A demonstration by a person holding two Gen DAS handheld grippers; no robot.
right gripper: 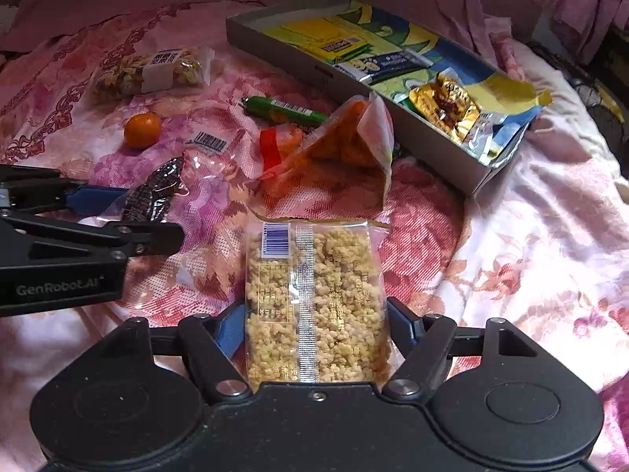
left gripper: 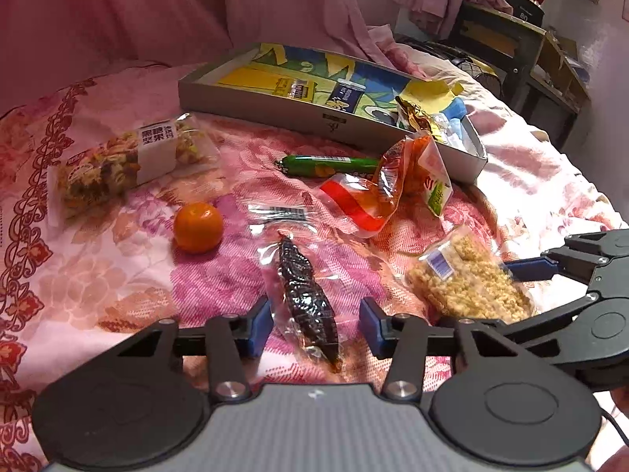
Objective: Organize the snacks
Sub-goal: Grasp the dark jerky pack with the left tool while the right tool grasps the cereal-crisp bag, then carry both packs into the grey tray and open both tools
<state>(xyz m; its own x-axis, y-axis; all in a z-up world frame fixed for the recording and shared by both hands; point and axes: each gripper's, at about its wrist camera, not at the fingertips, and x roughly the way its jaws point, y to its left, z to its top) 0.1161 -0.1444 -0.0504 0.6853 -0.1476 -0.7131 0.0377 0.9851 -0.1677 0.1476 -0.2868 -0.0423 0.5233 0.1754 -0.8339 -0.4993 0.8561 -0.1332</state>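
Note:
Snacks lie scattered on a pink floral bedspread. My left gripper is open astride a clear packet of dark dried snack; a gap shows between the packet and the right pad. My right gripper has its blue pads against both long edges of a clear packet of yellow crumbly bar, which lies flat. The same packet shows at the right of the left wrist view, between the right gripper's fingers. A grey cardboard box behind holds several packets.
On the bedspread lie a mandarin, a nut bar packet, a green sausage stick and orange-and-clear packets. The two grippers sit close side by side. Pink curtains hang behind; dark furniture stands at the far right.

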